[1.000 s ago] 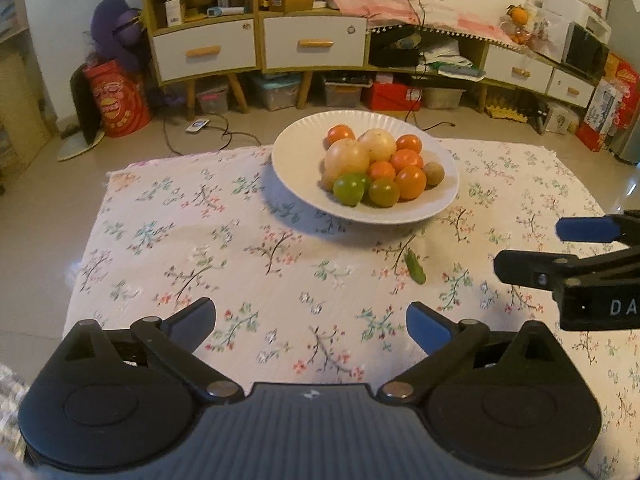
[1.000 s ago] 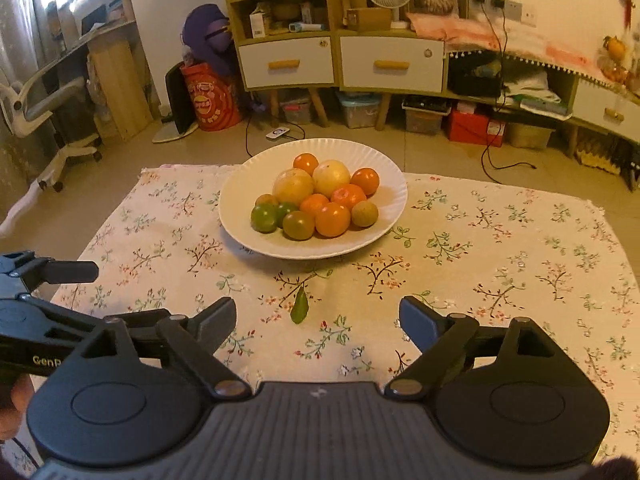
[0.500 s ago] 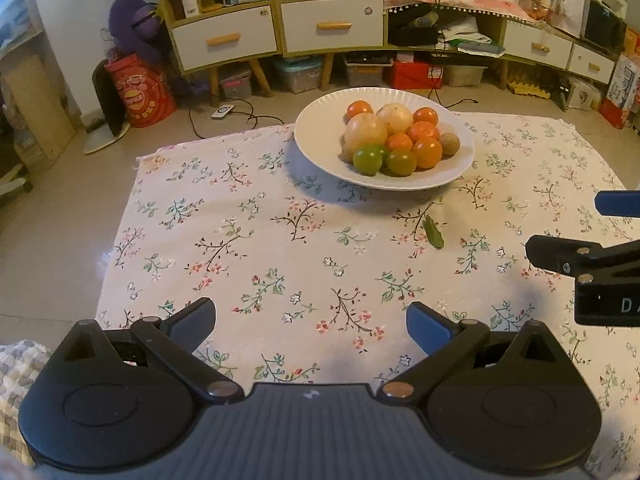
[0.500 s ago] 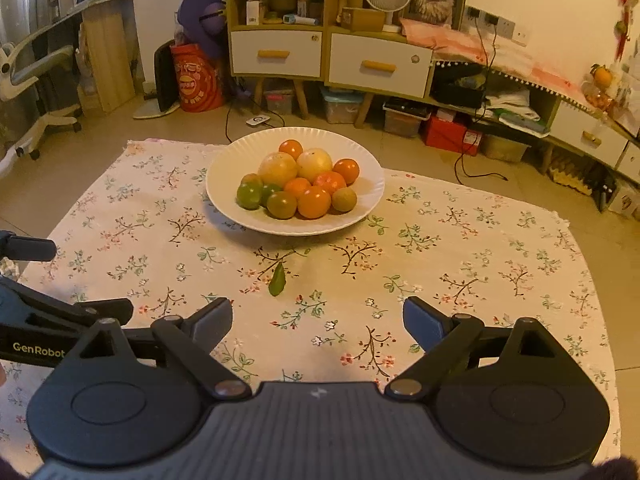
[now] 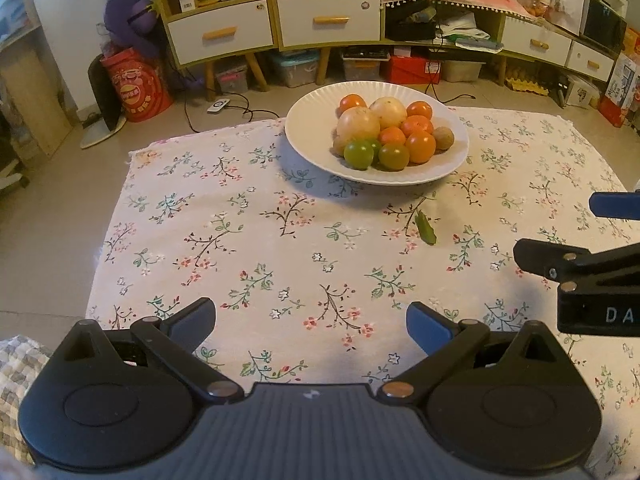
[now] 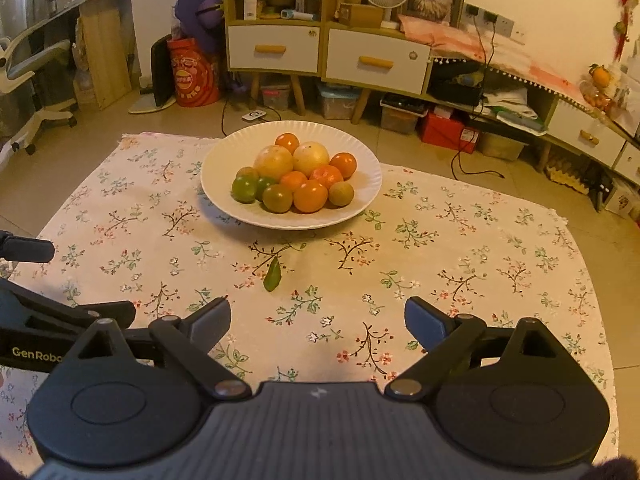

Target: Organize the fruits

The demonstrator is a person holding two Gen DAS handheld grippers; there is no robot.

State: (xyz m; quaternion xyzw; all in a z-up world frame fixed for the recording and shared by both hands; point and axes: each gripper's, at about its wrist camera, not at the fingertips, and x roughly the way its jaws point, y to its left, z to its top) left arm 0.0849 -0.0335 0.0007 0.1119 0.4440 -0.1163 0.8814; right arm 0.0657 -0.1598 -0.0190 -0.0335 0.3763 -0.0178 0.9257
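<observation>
A white plate (image 5: 312, 136) (image 6: 218, 184) sits at the far middle of the flowered tablecloth (image 5: 240, 240) (image 6: 460, 264), heaped with orange, green and pale yellow fruits (image 5: 386, 132) (image 6: 296, 176). A green leaf (image 5: 425, 233) (image 6: 273, 275) lies on the cloth in front of the plate. My left gripper (image 5: 311, 322) hovers over the near part of the cloth, open and empty. My right gripper (image 6: 318, 318) hovers beside it, its jaws opening with nothing between them. Each gripper shows at the edge of the other's view: the right one (image 5: 560, 232) and the left one (image 6: 60, 280).
Beyond the cloth is bare floor with a white and wood drawer cabinet (image 6: 328, 56), storage boxes beneath it, a red bag (image 6: 192, 74) and cables. An office chair (image 6: 32, 80) stands at the far left. A checked cloth (image 5: 16, 364) lies at the near left.
Both views now look from farther back and higher, so the plate appears smaller and farther. The right gripper's fingers stand slightly wider apart. Nothing was picked up.
</observation>
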